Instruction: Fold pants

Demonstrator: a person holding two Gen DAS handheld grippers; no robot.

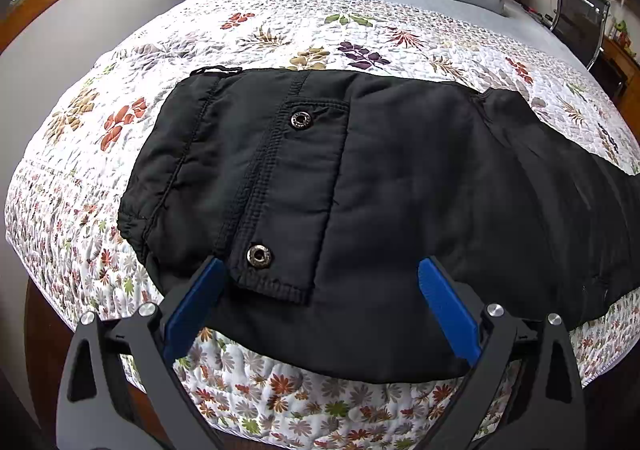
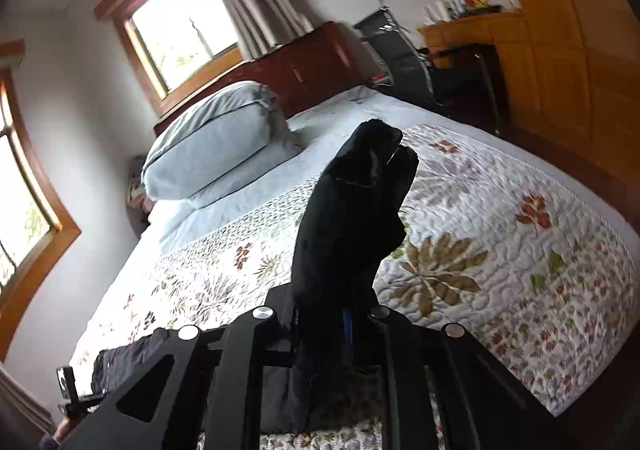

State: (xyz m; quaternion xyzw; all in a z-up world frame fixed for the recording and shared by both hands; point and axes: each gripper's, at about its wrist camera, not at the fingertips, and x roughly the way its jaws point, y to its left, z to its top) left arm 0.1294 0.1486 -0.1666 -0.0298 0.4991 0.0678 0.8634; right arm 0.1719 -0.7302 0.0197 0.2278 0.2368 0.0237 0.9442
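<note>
Pants (image 1: pixel 360 190) of black, matte, lightly padded fabric lie flat across the quilted floral bedspread (image 1: pixel 280 34) on the bed, waist end near the foot edge. A back pocket flap carries two metal snaps (image 1: pixel 259 256), and heavy stitched seams run beside it. I judge the garment soft, light and limp, with no stiffness to hold a fold unaided; the seams and the elastic waistband are the firmest places to take hold.

I hold the left gripper (image 1: pixel 320 302) with jaws wide apart, straddling the near edge of the seat, the blue pads (image 1: pixel 448 314) not pressing the cloth.

In the right wrist view, the right gripper (image 2: pixel 348 322) is clamped on the leg end (image 2: pixel 356 218), and the bunched cloth stands raised above the bedspread.
</note>
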